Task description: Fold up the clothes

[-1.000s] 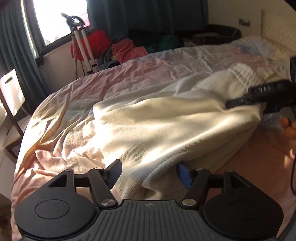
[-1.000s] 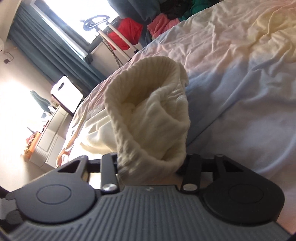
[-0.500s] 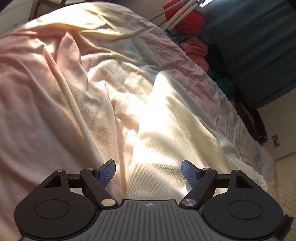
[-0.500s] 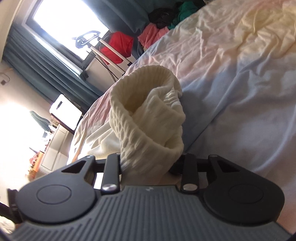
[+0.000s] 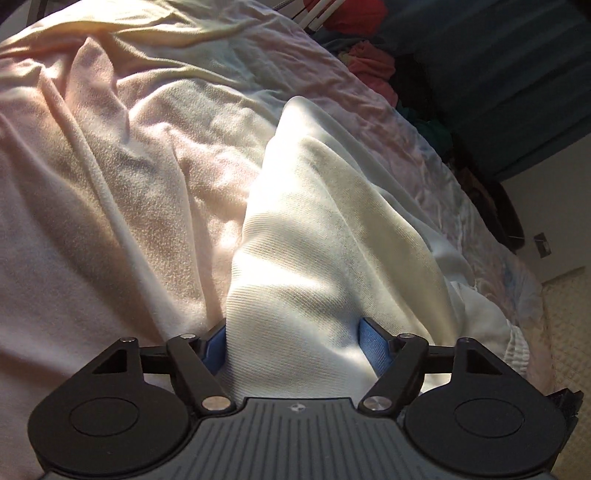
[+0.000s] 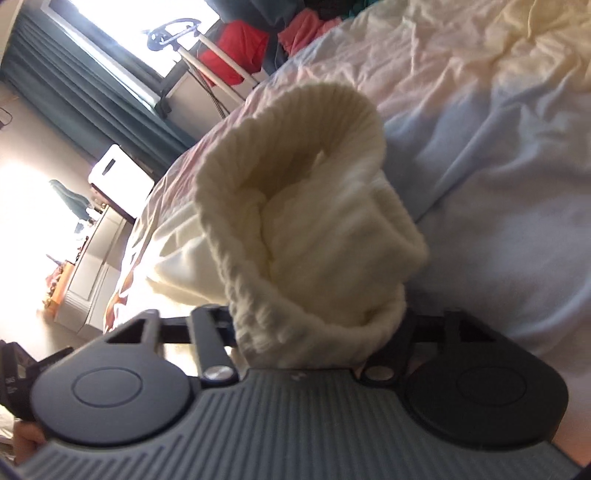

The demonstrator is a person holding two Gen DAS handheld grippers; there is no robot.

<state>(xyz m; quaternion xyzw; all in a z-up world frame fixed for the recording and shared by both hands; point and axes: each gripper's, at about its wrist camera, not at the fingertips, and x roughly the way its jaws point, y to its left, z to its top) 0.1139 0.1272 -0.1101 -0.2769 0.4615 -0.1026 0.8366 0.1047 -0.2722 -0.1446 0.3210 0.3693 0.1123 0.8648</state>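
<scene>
left claw [image 5: 293,341] closed onto sweater [image 5: 332,236]

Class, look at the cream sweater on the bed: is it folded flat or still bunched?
Bunched. The sweater rises in a ridge off the bed, and its ribbed cuff gapes open above the right gripper.

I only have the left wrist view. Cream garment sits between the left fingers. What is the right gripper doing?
Observer: The right gripper is shut on the garment's ribbed cuff, bunched up and raised above the bedsheet.
Operator: Is the cuff flat or open?
Observer: Open like a tube, mouth facing the camera, inner fabric folded inside.
Operator: Anything behind it?
Observer: A bright window with dark curtains, and a red cloth on a white rack at the bed's far end.
</scene>
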